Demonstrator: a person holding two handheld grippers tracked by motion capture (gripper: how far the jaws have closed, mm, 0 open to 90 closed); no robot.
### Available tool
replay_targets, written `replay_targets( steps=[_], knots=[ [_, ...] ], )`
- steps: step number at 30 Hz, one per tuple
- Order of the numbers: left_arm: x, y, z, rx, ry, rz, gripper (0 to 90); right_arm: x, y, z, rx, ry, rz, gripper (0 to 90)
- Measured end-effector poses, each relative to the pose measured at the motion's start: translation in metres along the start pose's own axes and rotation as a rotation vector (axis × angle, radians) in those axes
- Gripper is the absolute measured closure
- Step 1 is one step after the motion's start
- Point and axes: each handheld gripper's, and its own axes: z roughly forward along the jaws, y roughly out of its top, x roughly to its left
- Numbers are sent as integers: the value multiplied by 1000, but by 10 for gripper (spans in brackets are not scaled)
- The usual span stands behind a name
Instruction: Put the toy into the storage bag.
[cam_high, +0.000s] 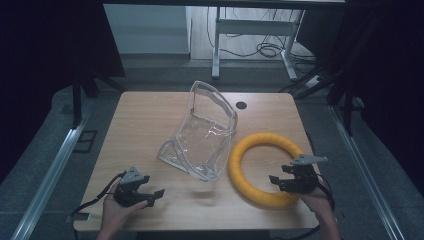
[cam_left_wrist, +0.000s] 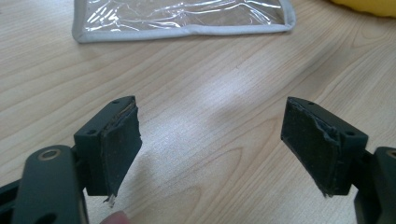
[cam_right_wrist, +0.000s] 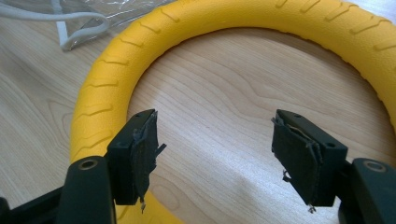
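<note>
Hovering over the near rim of the yellow ring, the right gripper has its jaws spread with nothing between them, while the left gripper, jaws also spread and empty, sits low over the bare wooden table near the clear plastic bag. The bag stands half-open just left of the ring, possibly touching it. The ring looks too thick for a shallow bite, so a pinch could slip off, and dragging it may topple the limp bag
</note>
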Motion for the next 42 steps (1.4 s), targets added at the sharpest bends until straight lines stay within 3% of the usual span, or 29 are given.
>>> replay_targets(
  steps=[10, 13, 17, 20, 22, 24, 25, 27, 28, 31, 34, 42],
  knots=[
    [-2, -1, 4, 10, -9, -1, 196, -1, 2, 0, -16, 7, 5, 323],
    [-1, -1, 2, 8, -8, 2, 195, 5, 10, 1, -14, 47, -6, 330],
    [0, 0, -1, -2, -7, 0, 195, 13, 22, 2, 43, 83, -43, 332],
    [0, 1, -3, -12, -15, -2, 196, 25, 34, 2, 120, 106, -95, 334],
    [0, 1, -6, -25, -21, -8, 196, 39, 46, 3, 221, 127, -161, 334],
    [0, 1, -7, -27, -20, -8, 196, 43, 49, 4, 249, 135, -174, 333],
    [0, 1, -8, -32, -19, -13, 196, 49, 52, 5, 304, 150, -200, 333],
    [1, 2, -8, -32, -16, -14, 197, 55, 55, 8, 362, 160, -219, 333],
    [1, 2, -8, -32, -16, -14, 197, 55, 55, 8, 362, 160, -219, 333],
    [1, 2, -8, -26, -19, -15, 197, 66, 56, 16, 449, 175, -241, 329],
    [1, 2, -7, -22, -18, -13, 196, 74, 54, 24, 495, 175, -265, 322],
    [1, 2, -9, -23, -16, -13, 196, 85, 43, 47, 615, 127, -333, 319]
  ],
)
